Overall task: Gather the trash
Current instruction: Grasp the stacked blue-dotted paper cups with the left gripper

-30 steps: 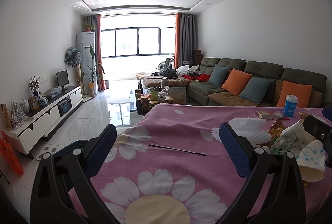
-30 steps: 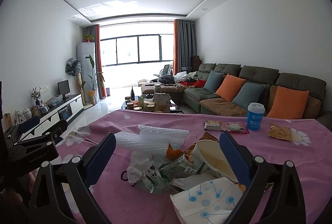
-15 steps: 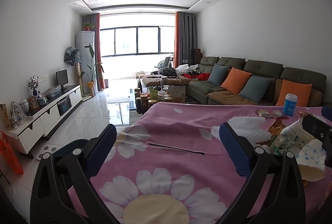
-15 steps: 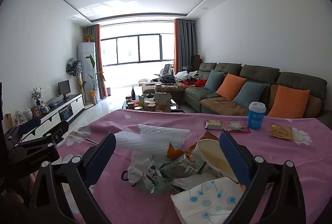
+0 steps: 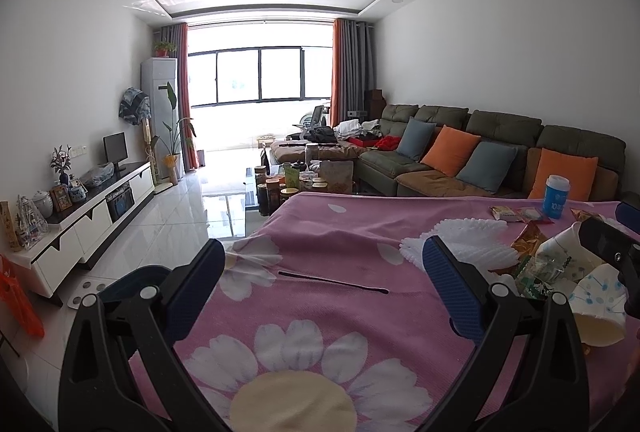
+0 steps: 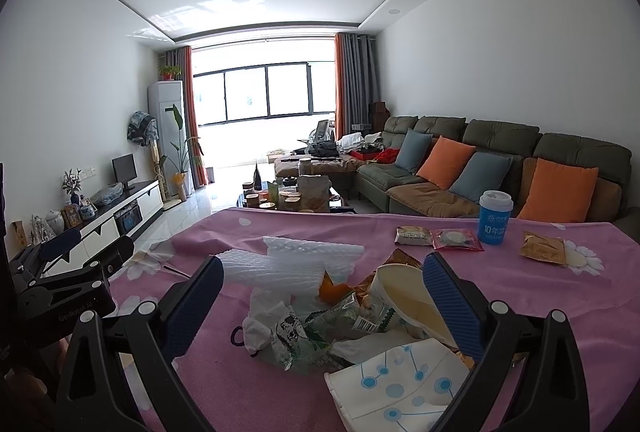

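A heap of trash (image 6: 344, 316) lies on the pink flowered tablecloth (image 6: 532, 288): crumpled wrappers, a tipped paper cup (image 6: 408, 292), a dotted paper cup (image 6: 400, 384) and white foam netting (image 6: 288, 260). My right gripper (image 6: 322, 290) hovers open just above and before the heap, with nothing between its fingers. My left gripper (image 5: 322, 284) is open over a bare part of the cloth, left of the same heap (image 5: 560, 268). A thin black stick (image 5: 332, 282) lies on the cloth between the left fingers. In the right wrist view the left gripper's body (image 6: 68, 284) shows at far left.
Farther back on the table stand a blue cup (image 6: 495, 218) and flat snack packets (image 6: 438, 237), (image 6: 544, 254). Beyond are a cluttered coffee table (image 6: 296, 194), a sofa with cushions (image 6: 500, 168) and a TV cabinet (image 5: 80, 216). A dark bin (image 5: 132, 282) sits on the floor left of the table.
Both views have shifted only slightly; the grippers stay open and hold nothing. The trash has not moved.
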